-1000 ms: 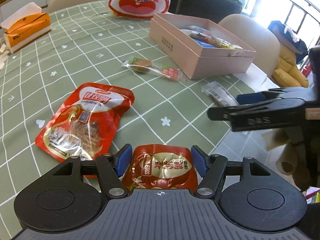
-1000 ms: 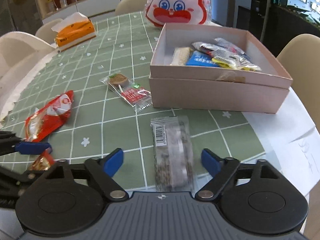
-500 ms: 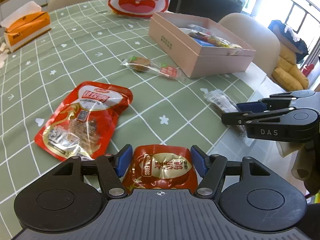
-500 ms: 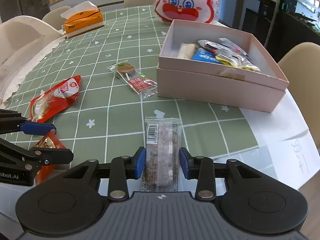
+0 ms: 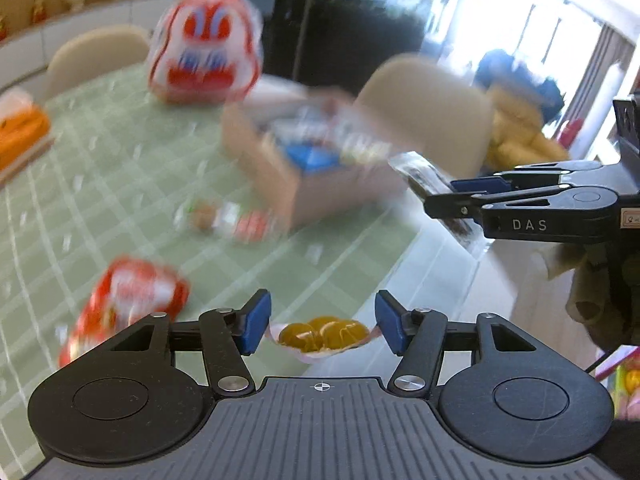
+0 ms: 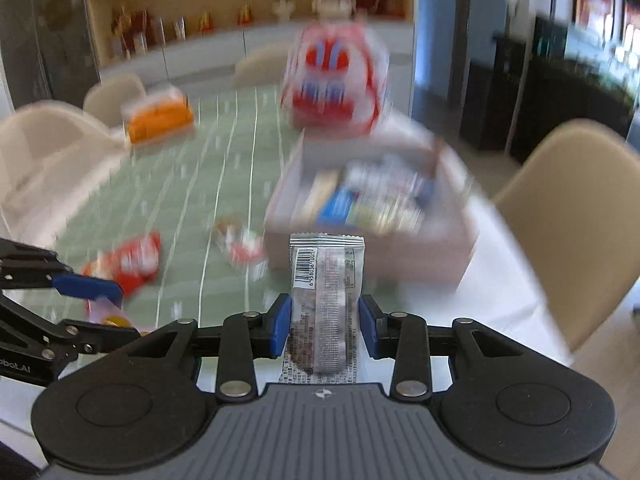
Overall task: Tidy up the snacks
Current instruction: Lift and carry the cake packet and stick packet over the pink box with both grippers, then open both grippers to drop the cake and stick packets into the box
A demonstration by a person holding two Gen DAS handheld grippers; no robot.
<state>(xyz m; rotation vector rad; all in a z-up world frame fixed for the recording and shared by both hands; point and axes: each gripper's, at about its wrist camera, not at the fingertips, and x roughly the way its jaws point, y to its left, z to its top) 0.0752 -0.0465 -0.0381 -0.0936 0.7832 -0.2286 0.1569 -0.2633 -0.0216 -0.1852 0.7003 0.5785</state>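
grey snack bar (image 6: 325,300) now lifted, pinched in right gripper (image 6: 325,324); left gripper (image 5: 322,322) has spread wide, egg pouch (image 5: 323,334) loose.

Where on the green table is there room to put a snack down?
Bare green cloth lies between the orange tissue box and the pink box. It is crowded near the lollipop packet and red pouch, and the pink box looks full.

The right gripper (image 6: 323,326) has closed on the barcoded snack bar (image 6: 325,304) and lifted it off the table (image 6: 224,184); the left gripper (image 5: 322,322) now gapes around its egg packet (image 5: 323,334).
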